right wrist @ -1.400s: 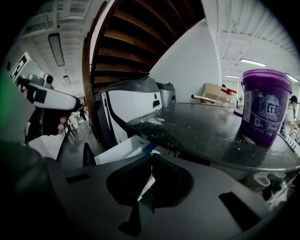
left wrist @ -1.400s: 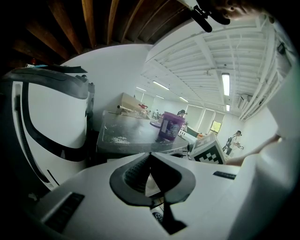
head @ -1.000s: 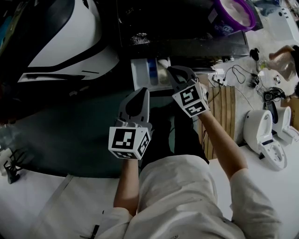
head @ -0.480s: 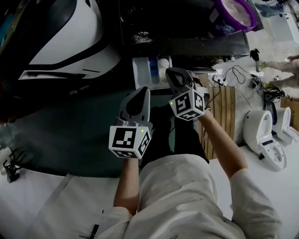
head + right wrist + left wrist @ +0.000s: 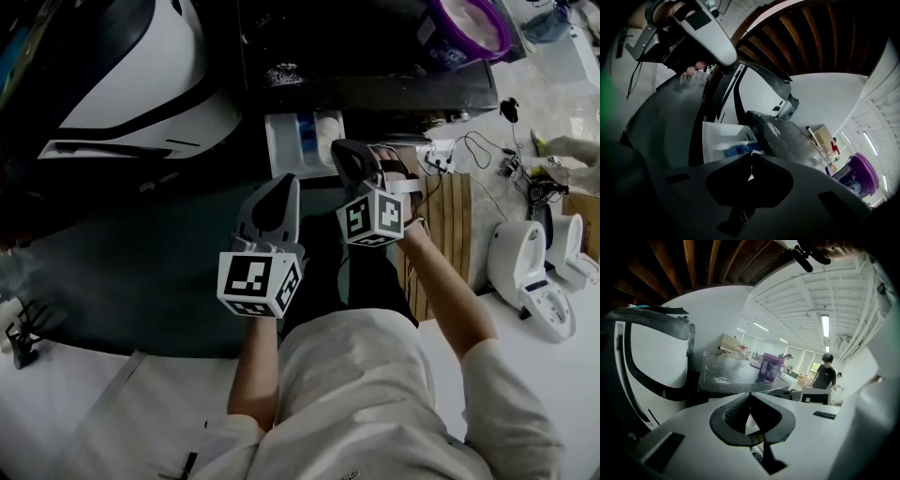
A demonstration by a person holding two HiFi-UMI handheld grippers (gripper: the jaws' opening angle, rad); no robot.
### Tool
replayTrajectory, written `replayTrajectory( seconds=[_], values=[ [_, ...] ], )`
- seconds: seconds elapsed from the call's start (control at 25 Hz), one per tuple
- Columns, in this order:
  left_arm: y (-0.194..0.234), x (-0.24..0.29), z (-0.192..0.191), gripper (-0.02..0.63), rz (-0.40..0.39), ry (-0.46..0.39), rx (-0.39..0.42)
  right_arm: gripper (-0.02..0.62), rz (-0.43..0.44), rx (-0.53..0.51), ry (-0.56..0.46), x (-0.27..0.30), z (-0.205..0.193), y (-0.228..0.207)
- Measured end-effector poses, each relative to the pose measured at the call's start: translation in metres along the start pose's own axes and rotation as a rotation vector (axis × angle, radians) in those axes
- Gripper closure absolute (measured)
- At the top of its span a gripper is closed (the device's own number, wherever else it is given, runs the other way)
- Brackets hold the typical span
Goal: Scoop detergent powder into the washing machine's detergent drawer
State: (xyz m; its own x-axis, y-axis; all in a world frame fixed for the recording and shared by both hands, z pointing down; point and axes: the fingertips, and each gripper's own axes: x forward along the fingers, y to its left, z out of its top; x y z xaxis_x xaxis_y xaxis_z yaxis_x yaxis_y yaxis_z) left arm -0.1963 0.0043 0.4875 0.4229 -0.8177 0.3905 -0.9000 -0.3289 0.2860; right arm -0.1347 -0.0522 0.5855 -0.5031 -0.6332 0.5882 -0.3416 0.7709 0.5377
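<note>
The white detergent drawer (image 5: 278, 148) stands pulled out from the dark washing machine (image 5: 366, 66), with a blue insert and pale powder inside; the right gripper view also shows the drawer (image 5: 723, 138). A purple detergent tub (image 5: 469, 26) stands on the machine's top at the right, beside spilled powder (image 5: 281, 77). My right gripper (image 5: 339, 150) is just in front of the drawer's right side, jaws together and nothing visible between them. My left gripper (image 5: 283, 186) hangs lower and to the left, also shut and empty. The tub (image 5: 771, 366) shows beyond the left jaws.
A slatted wooden board (image 5: 452, 211) lies on the floor to the right. Cables (image 5: 487, 155) and white appliances (image 5: 530, 272) sit further right. Another person's hand (image 5: 572, 150) is at the right edge. A person in black (image 5: 826, 373) stands far off.
My right gripper has pulled back a little from the drawer and twisted, so its marker cube faces differently. The left gripper has stayed put.
</note>
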Motion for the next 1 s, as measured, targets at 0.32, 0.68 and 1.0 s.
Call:
replayTrajectory(
  seconds=[0.32, 0.68, 1.0],
  values=[
    [-0.002, -0.003, 0.000, 0.594, -0.010, -0.006, 0.000, 0.584, -0.024, -0.012, 0.009, -0.007, 0.000, -0.002],
    [-0.008, -0.007, -0.003, 0.594, -0.032, -0.010, 0.014, 0.584, -0.050, 0.028, -0.014, -0.024, 0.006, -0.004],
    [-0.010, -0.016, 0.003, 0.594, -0.019, -0.022, 0.028, 0.583, -0.058, 0.146, -0.065, -0.044, 0.014, -0.011]
  ],
)
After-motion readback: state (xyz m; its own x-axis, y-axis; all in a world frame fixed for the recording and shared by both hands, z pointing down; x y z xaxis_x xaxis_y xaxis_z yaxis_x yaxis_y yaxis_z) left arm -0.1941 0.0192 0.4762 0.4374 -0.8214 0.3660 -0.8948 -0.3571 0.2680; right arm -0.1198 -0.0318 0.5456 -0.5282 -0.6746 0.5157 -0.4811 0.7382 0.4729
